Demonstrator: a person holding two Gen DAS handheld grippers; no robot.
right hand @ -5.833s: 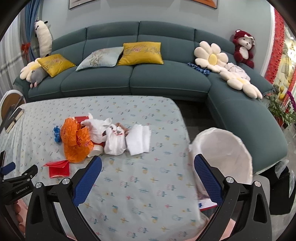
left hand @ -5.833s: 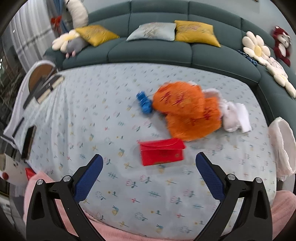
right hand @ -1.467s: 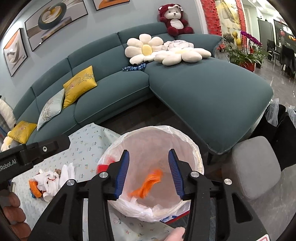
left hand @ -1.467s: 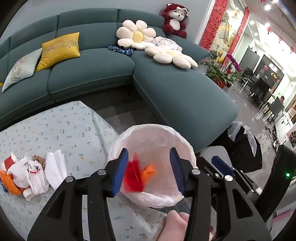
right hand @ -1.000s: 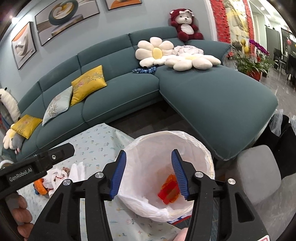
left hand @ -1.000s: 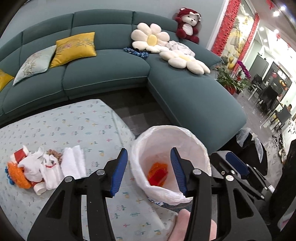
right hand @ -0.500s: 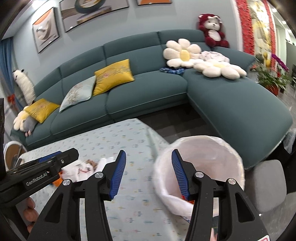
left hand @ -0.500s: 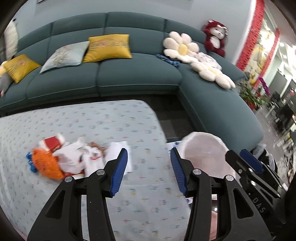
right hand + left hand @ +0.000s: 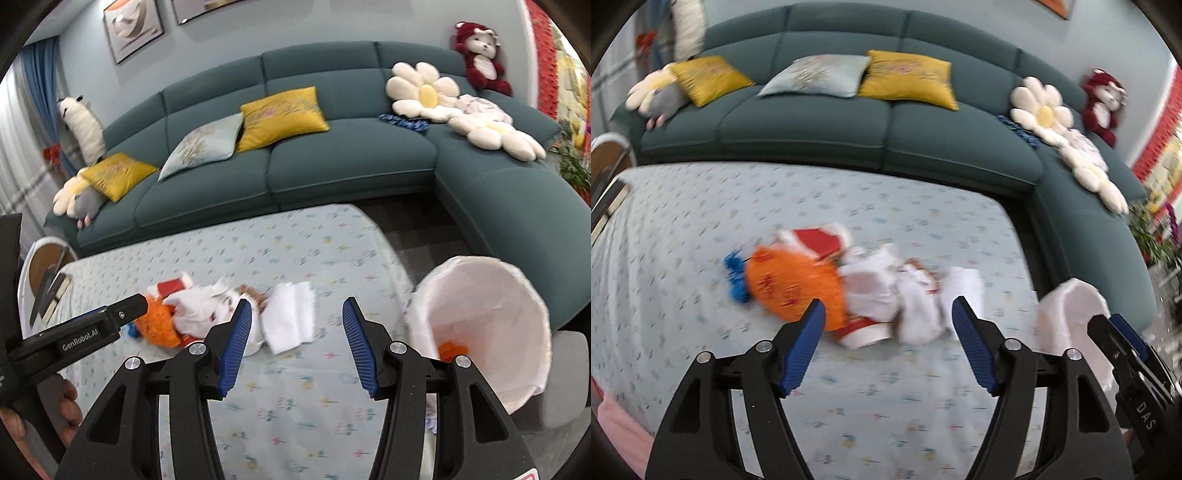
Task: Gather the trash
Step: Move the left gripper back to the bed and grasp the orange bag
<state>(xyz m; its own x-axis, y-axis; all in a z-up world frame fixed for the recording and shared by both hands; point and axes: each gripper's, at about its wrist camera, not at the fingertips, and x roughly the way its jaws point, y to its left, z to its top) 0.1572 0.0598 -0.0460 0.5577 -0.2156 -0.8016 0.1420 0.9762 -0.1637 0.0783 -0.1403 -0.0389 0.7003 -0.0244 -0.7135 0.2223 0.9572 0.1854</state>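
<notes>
A trash pile lies mid-table: an orange bag (image 9: 792,282), a blue scrap (image 9: 737,275), a red packet (image 9: 816,240), white bags (image 9: 886,291) and a folded white tissue (image 9: 966,286). The pile also shows in the right wrist view, with the tissue (image 9: 291,317) and orange bag (image 9: 159,321). My left gripper (image 9: 888,326) is open and empty just in front of the pile. My right gripper (image 9: 297,328) is open and empty, near the tissue. The white-lined trash bin (image 9: 513,350) stands off the table's right end, with orange trash (image 9: 452,349) inside.
The table has a floral cloth (image 9: 701,221). A teal corner sofa (image 9: 849,125) with cushions and plush toys runs behind and to the right. A round side table with books (image 9: 46,273) stands at the far left. A grey stool (image 9: 569,380) sits beyond the bin.
Both grippers swung left from above the bin to face the table pile. The red packet and orange piece dropped earlier lie in the bin. Both jaws stay open.
</notes>
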